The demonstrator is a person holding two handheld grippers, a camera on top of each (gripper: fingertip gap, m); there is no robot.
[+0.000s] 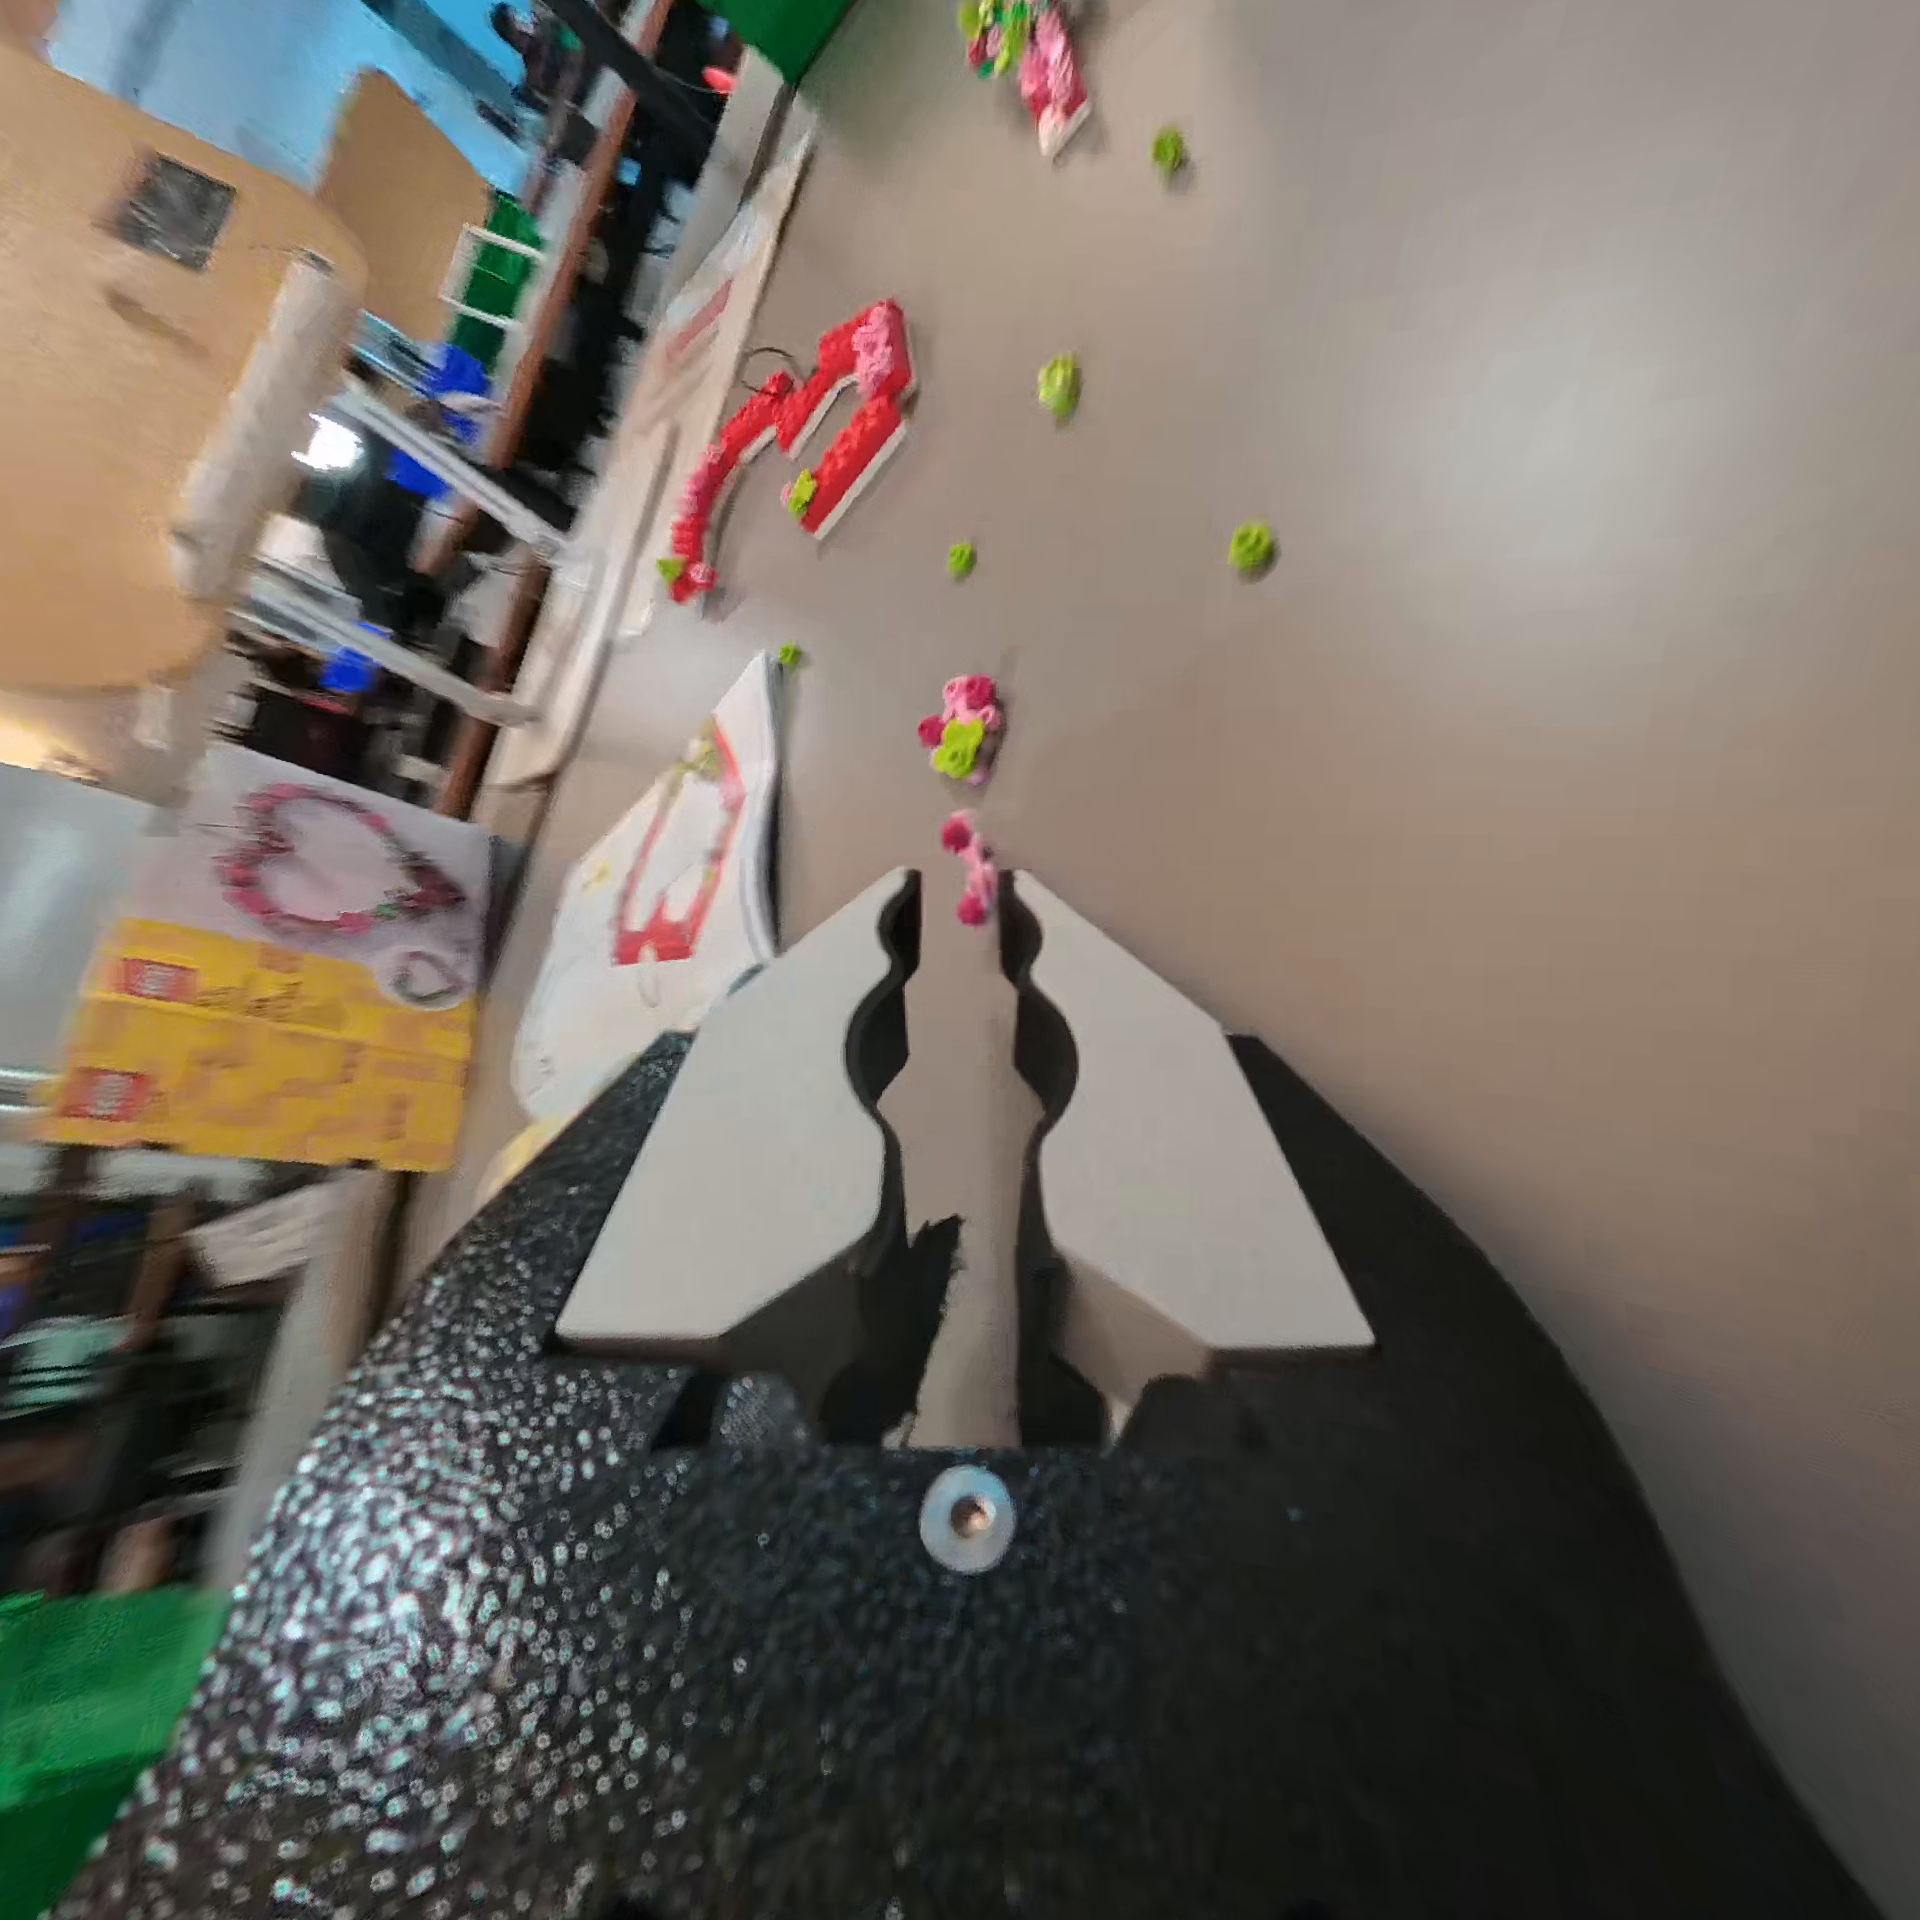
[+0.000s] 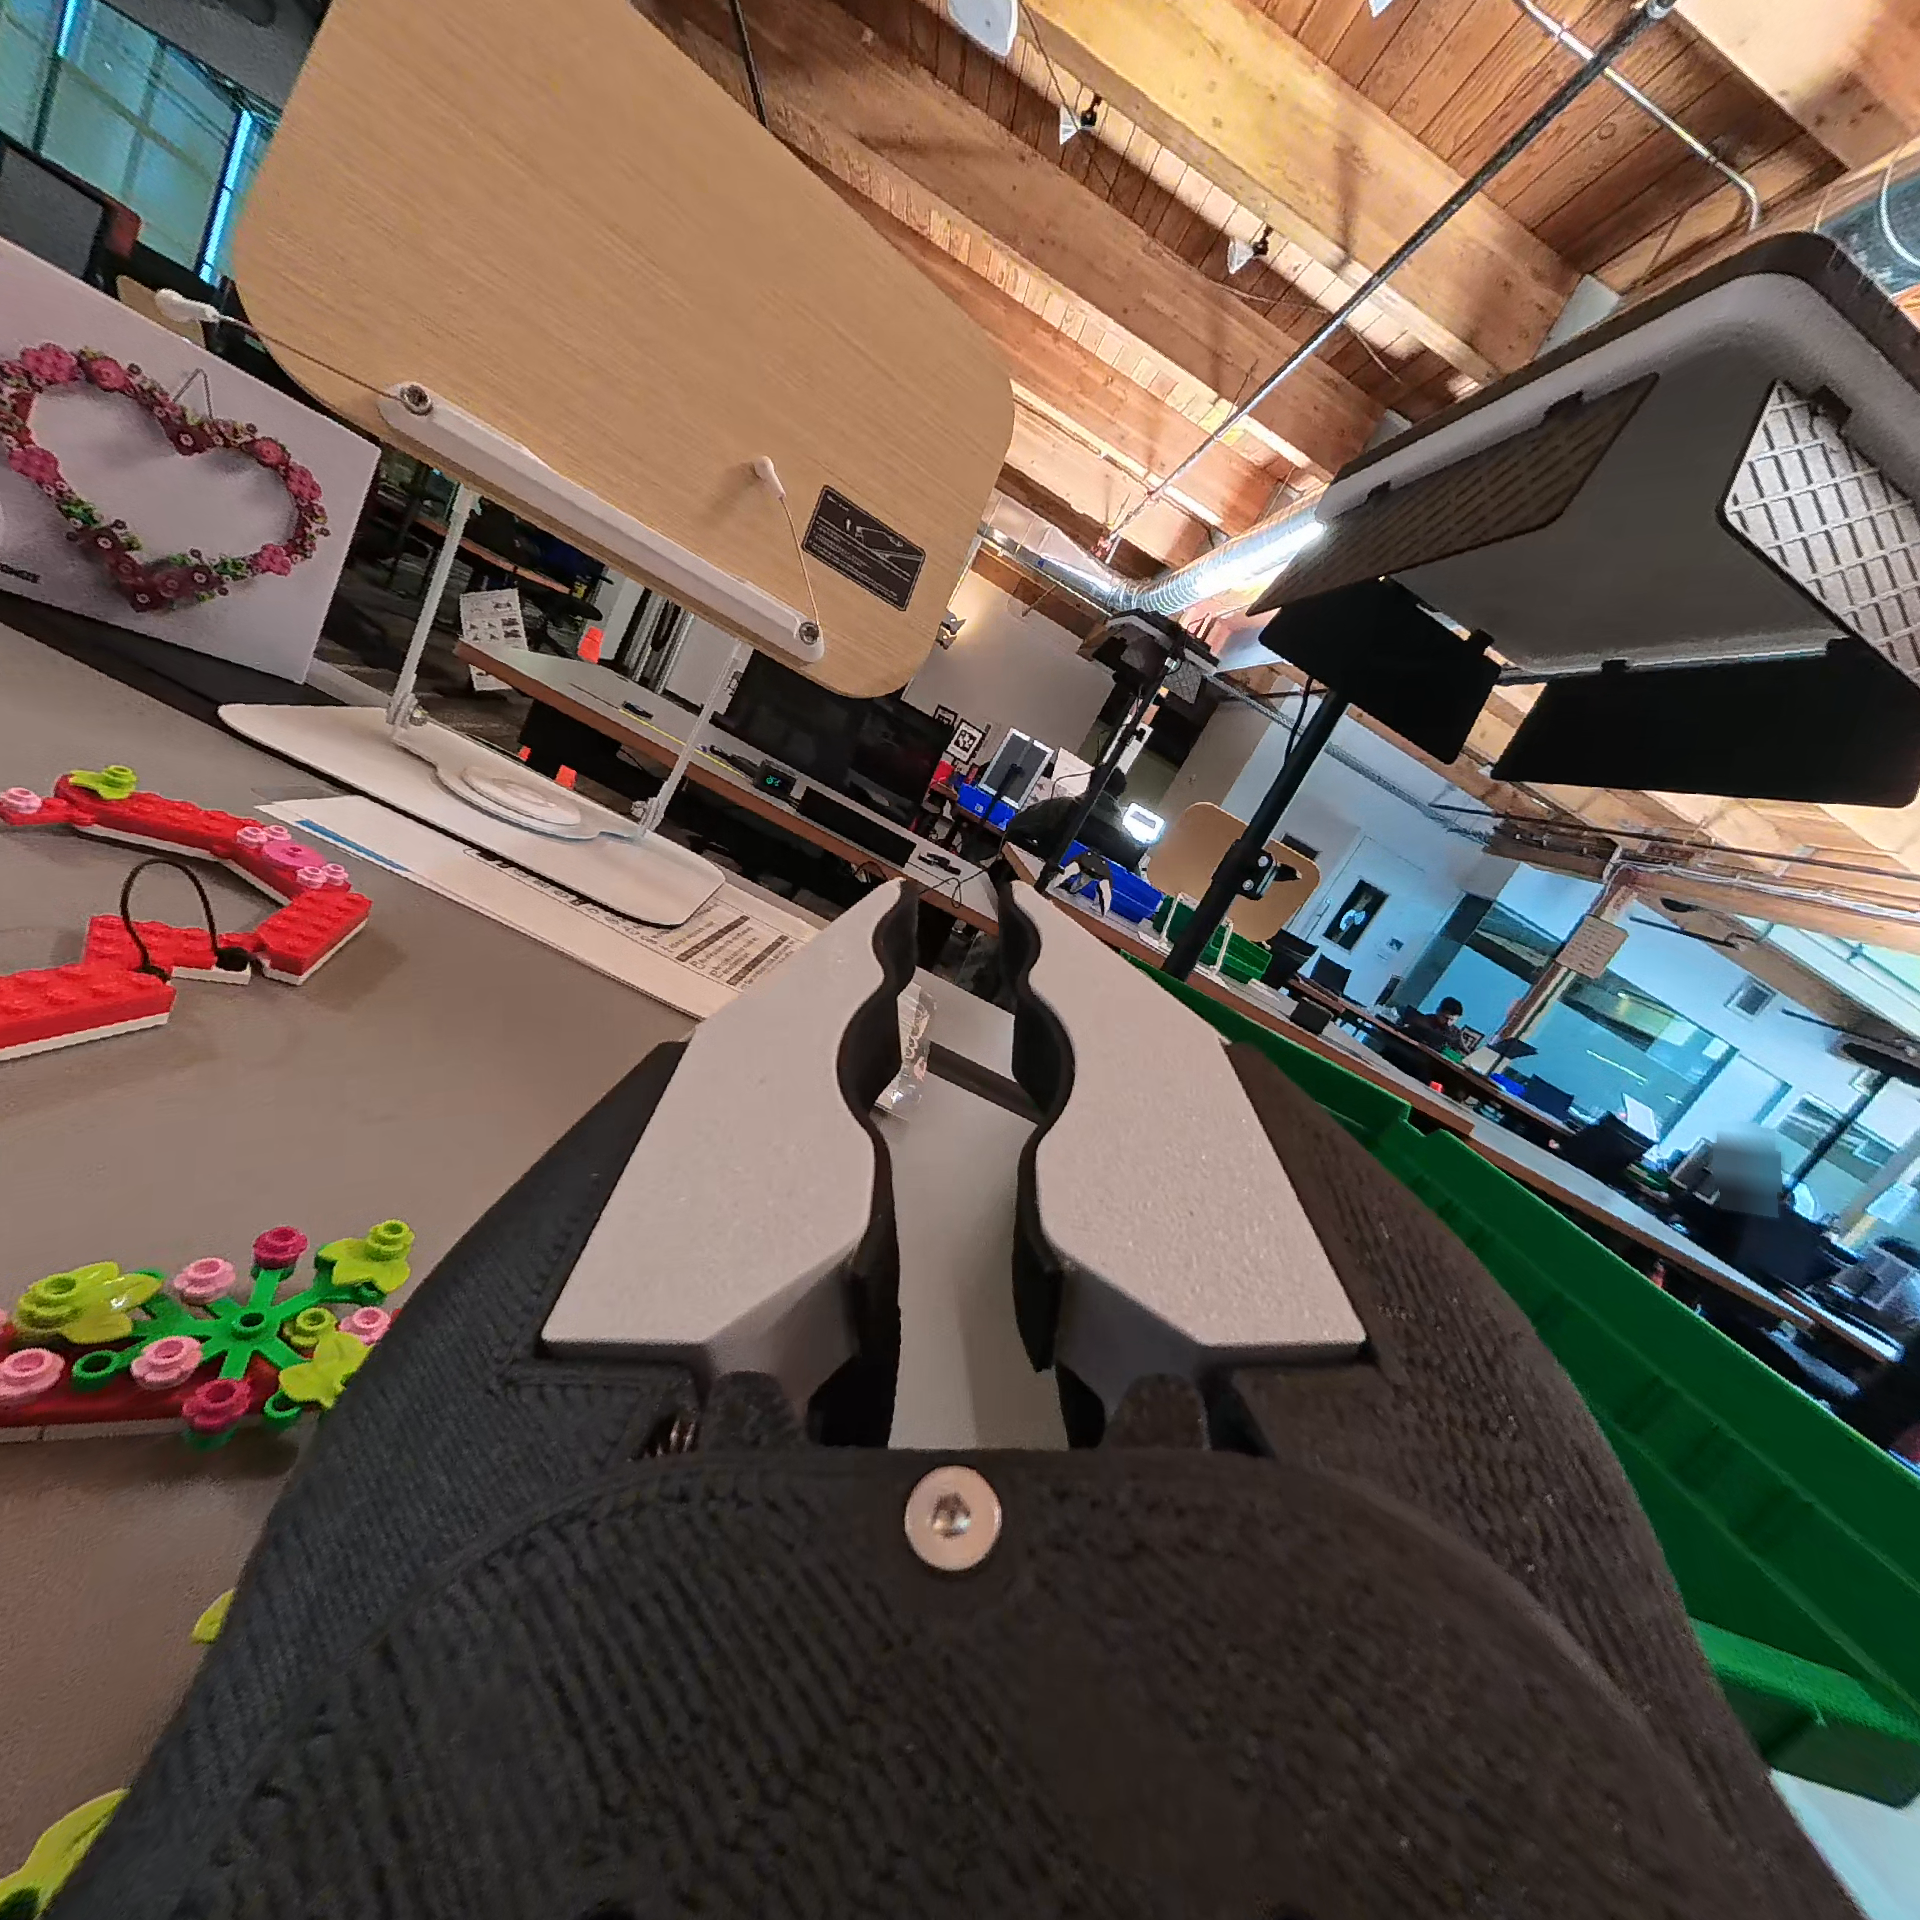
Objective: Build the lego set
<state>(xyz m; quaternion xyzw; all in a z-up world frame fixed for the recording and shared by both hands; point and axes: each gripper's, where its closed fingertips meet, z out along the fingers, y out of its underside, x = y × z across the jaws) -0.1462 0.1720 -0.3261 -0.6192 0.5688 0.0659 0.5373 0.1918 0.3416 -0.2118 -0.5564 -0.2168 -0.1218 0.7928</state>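
Currently my left gripper [image 1: 958,896] sits at frame centre, rolled so the table [image 1: 1455,727] runs up the right side. Its jaws stand slightly apart, nothing between them. A pink cluster [image 1: 971,868] lies on the table just past the right fingertip; whether they touch, I cannot tell. Further up, a pink-and-lime cluster [image 1: 961,729]. Loose lime pieces [image 1: 1251,545] scattered mid-right. Red frame [image 1: 831,436] upper centre, lying flat. Flowered segment [image 1: 1044,68] at top edge. Booklet [image 1: 675,894] left of the fingertips; box [image 1: 281,997] at mid-left. This view is motion-blurred.

Right gripper [image 2: 956,896] at frame centre, low over the table and aimed outward across the room. Jaws slightly apart, gripping nothing; a small clear bag [image 2: 906,1049] shows through the gap, lying beyond. Red frame [image 2: 156,935] at mid-left, black cord [image 2: 166,904] looped on it. Flowered segment [image 2: 197,1335] at lower left, beside the gripper body. Green bin [image 2: 1558,1299] along the right. Wooden stand [image 2: 623,343] upper left.
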